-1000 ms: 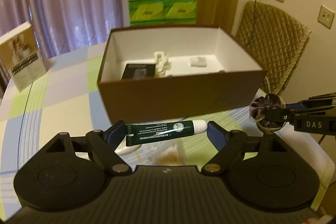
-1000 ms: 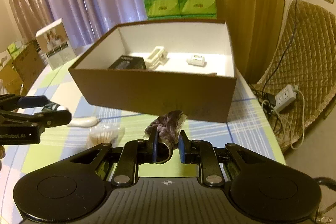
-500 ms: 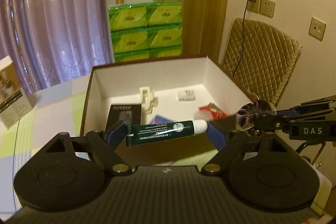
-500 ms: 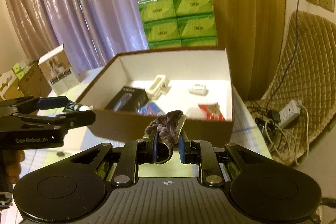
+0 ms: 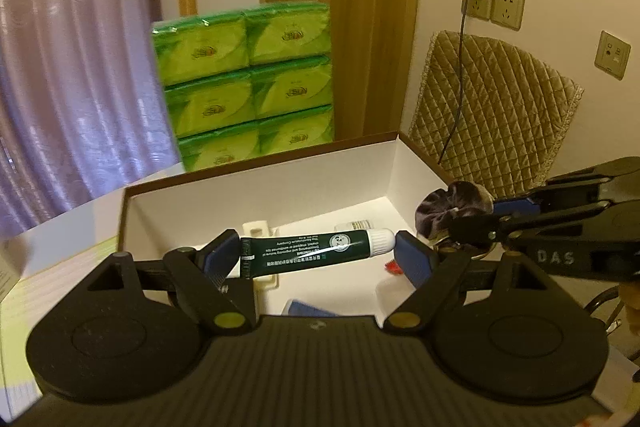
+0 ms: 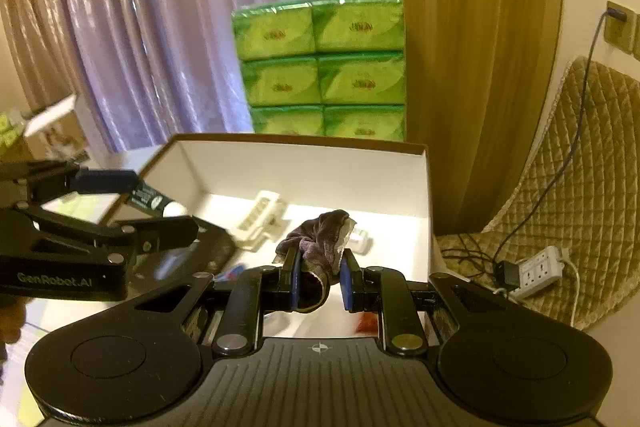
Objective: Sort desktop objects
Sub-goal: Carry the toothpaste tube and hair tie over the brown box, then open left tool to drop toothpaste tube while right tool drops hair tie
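Observation:
My left gripper (image 5: pixel 318 261) is shut on a dark green tube (image 5: pixel 312 254) with a white cap, held lengthwise between the blue pads. It hovers over the open brown box (image 5: pixel 280 183) with a white inside. My right gripper (image 6: pixel 320 283) is shut on a purple-grey scrunchie (image 6: pixel 320 241) above the box's (image 6: pixel 304 167) right half. From the left wrist, the right gripper (image 5: pixel 494 221) and the scrunchie (image 5: pixel 448 207) appear at the right. From the right wrist, the left gripper (image 6: pixel 160 215) and the tube (image 6: pixel 154 201) appear at the left.
Inside the box lie a white plastic clip (image 6: pixel 260 215), a small white bottle (image 6: pixel 360 241), a red item (image 5: pixel 394 267) and a blue item (image 5: pixel 308 309). Green tissue packs (image 5: pixel 248 87) are stacked behind it. A quilted chair (image 5: pixel 492 115) and a power strip (image 6: pixel 536 271) are at the right.
Both grippers have risen and moved forward, from in front of the box's near wall to above its inside. Each still holds its object.

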Tool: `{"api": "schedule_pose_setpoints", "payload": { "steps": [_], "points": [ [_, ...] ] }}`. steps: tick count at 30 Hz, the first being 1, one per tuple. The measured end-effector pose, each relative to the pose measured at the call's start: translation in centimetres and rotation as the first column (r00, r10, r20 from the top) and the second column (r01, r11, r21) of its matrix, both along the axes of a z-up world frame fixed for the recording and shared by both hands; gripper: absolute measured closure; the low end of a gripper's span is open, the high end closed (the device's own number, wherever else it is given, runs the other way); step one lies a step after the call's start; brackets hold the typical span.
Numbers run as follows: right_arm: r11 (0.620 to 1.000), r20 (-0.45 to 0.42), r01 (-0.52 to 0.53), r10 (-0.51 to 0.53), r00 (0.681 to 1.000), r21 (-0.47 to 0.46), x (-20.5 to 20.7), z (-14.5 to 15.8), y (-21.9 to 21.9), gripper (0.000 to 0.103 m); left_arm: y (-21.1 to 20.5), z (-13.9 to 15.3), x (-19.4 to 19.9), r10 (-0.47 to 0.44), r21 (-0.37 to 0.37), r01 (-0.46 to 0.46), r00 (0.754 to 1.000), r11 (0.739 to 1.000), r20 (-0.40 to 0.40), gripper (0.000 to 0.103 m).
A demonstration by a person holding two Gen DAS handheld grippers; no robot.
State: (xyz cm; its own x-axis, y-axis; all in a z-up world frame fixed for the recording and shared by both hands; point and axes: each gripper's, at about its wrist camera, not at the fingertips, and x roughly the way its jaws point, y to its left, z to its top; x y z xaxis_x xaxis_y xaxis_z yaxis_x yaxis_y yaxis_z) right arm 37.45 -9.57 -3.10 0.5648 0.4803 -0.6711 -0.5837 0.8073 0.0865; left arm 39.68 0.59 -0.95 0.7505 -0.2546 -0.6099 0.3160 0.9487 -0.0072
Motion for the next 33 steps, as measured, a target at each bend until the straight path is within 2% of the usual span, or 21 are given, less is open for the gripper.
{"api": "schedule_pose_setpoints", "payload": {
  "steps": [5, 12, 20, 24, 33],
  "points": [
    [0.999, -0.035, -0.013, 0.012, 0.999, -0.037, 3.5, -1.2, 0.6, 0.086, -0.7, -1.5, 4.2, -0.080, 0.008, 0.081, 0.995, 0.997, -0.065, 0.022],
    [0.991, -0.058, -0.067, 0.060, 0.997, -0.116, 6.7, -2.6, 1.9, 0.086, -1.5, -4.5, 8.3, -0.122, 0.050, 0.132, 0.980, 0.990, -0.154, 0.022],
    [0.983, -0.083, -0.102, 0.090, 0.993, -0.152, 8.4, -4.1, 3.0, 0.086, -2.1, -7.0, 10.0, -0.130, 0.081, 0.148, 0.972, 0.986, -0.198, 0.022],
    [0.983, -0.090, -0.101, 0.088, 0.992, -0.156, 8.8, -4.6, 3.1, 0.086, -2.1, -7.8, 10.4, -0.134, 0.074, 0.153, 0.966, 0.985, -0.221, 0.022],
    [0.984, -0.106, -0.097, 0.082, 0.991, -0.149, 9.2, -5.0, 3.2, 0.086, -1.4, -7.6, 11.2, -0.093, 0.076, 0.113, 0.970, 0.991, -0.223, 0.018]
  ]
}}
